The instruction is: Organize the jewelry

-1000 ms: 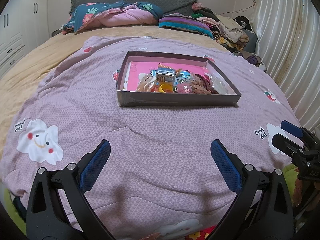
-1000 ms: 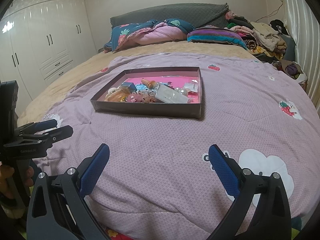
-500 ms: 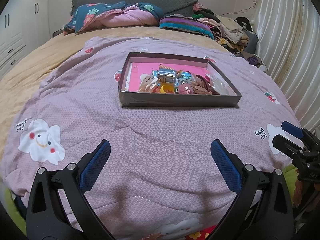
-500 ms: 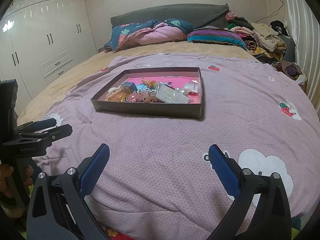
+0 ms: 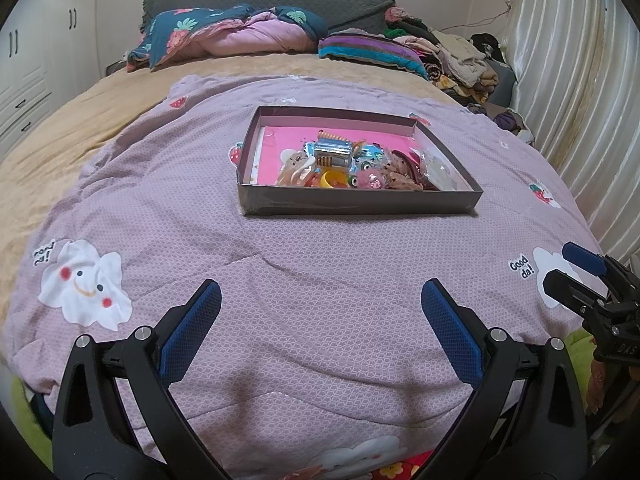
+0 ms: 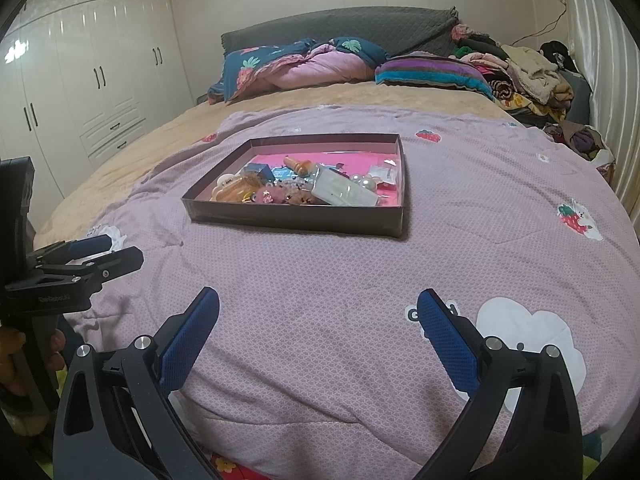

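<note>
Left wrist view: left gripper [image 5: 320,322] spread wide, empty, hovering over the purple quilt [image 5: 200,208]; the jewelry box [image 5: 360,200] sits ahead, trinkets heaped at its near-right, so reach over the near wall and single out one piece. Right wrist view: right gripper [image 6: 318,320] wide too, empty; box [image 6: 296,216] well ahead, left of centre; clothes pile [image 6: 528,76] far off, nothing blocking.
</note>
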`<move>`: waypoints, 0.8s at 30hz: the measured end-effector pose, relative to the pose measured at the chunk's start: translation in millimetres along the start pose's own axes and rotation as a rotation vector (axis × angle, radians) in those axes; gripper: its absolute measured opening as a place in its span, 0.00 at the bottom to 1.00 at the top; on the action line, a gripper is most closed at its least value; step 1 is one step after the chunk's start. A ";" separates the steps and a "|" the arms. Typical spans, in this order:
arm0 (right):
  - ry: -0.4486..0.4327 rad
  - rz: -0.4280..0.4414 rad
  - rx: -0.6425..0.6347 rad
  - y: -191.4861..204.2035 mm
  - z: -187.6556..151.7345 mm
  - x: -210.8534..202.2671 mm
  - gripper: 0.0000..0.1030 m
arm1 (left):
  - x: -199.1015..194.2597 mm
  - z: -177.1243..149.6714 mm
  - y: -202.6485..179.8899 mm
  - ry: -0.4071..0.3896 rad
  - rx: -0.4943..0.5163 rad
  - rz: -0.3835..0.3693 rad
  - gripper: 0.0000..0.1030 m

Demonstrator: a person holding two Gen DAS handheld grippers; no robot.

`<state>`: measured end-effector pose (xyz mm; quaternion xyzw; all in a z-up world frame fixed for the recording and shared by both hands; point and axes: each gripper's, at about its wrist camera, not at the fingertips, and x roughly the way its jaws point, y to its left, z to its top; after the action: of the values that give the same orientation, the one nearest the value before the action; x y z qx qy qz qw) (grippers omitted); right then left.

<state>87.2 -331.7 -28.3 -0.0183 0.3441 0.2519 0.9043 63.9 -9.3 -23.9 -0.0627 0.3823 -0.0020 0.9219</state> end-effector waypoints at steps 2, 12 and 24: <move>0.000 -0.001 0.000 -0.1 0.0 0.0 0.96 | -0.1 0.0 0.3 0.001 0.000 -0.001 0.91; 0.009 -0.009 -0.002 -0.1 -0.2 2.8 0.96 | 0.5 -0.8 3.0 0.007 0.000 -0.006 0.91; 0.019 -0.008 0.028 -11.7 -0.4 8.4 0.96 | 8.3 1.2 12.3 0.021 -0.050 0.013 0.91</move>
<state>97.7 -338.2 -35.6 -0.0095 0.3559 0.2435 0.9022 70.2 2.6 -30.4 -0.0831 0.3921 0.0131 0.9161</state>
